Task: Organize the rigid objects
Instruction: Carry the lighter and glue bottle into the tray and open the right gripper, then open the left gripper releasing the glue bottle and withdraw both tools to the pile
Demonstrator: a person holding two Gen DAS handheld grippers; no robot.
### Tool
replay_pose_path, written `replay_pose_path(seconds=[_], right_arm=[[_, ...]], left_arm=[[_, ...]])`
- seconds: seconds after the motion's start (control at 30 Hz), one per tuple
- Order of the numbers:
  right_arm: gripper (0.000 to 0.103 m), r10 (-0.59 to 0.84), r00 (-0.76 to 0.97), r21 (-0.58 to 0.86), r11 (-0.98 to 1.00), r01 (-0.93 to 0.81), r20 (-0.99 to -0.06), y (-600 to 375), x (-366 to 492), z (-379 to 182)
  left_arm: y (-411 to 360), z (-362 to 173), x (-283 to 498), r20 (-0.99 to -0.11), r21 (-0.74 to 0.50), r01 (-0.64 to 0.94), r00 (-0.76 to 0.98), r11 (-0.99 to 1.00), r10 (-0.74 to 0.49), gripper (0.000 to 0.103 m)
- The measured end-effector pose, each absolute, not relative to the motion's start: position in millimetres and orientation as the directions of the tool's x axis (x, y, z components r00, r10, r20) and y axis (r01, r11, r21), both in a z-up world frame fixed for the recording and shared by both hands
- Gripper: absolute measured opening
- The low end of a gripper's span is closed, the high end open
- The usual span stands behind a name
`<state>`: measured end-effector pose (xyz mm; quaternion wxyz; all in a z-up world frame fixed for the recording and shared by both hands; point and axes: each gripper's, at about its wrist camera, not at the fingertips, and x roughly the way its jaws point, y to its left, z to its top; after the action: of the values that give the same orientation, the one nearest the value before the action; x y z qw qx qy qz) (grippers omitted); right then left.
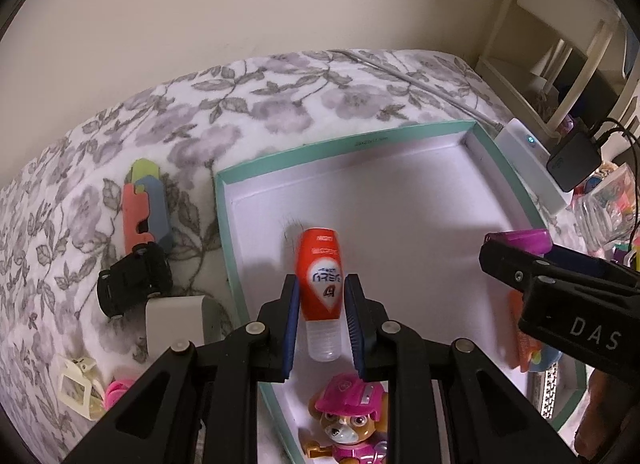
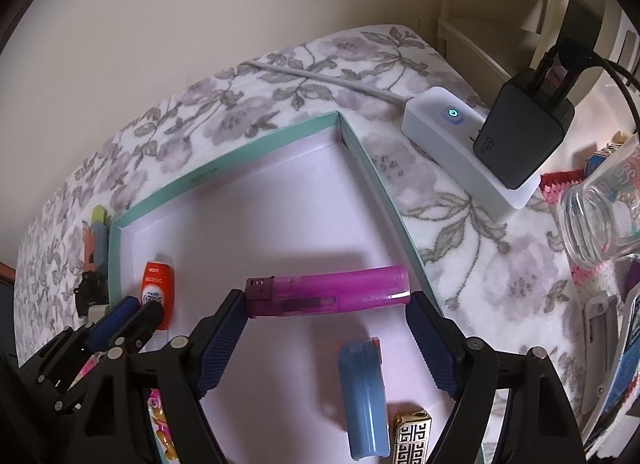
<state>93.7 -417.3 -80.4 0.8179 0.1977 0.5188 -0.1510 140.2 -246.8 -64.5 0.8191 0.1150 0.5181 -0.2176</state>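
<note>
— Floral bedspread [image 1: 168,120] in grey and white, a cream wall behind; what sits on it?

— A teal-rimmed box [image 1: 400,136], white inside. Over it the left gripper [image 1: 322,304] pinches an orange tube [image 1: 320,276] with a clear cap, its label too blurred to read.

— And the right gripper [image 2: 326,300]?

— It clamps a purple lighter [image 2: 328,292] end to end, crosswise above the box floor. Its arm reads "DAS".

— Anything else lettered?

— A black charger [image 2: 520,136] on the white power strip [image 2: 448,136] shows "65".
</note>
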Motion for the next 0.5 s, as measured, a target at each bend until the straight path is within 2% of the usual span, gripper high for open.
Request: replay_pose_path(seconds=[0.37, 0.47, 0.5], right_arm=[[0.086, -0.056, 0.438, 0.159, 0.885, 0.438, -0.897, -418.1, 91.9, -64.0], [0.086, -0.066, 0.452, 0.157, 0.884, 0.439, -0.89, -418.6, 90.5, -56.0], [0.086, -0.068, 0.457, 0.159, 0.884, 0.439, -0.887, -418.8, 89.9, -52.8]], left_arm=[[-240.1, -47.8, 143.8, -0.888, -0.061, 0.446, 0.385, 0.893, -0.253, 0.024], [-233.0, -38.8, 147.0, -0.879, -0.075, 0.422, 0.4, 0.903, -0.26, 0.032], [-230.4, -35.9, 148.3, -0.876, -0.077, 0.414, 0.406, 0.907, -0.26, 0.039]])
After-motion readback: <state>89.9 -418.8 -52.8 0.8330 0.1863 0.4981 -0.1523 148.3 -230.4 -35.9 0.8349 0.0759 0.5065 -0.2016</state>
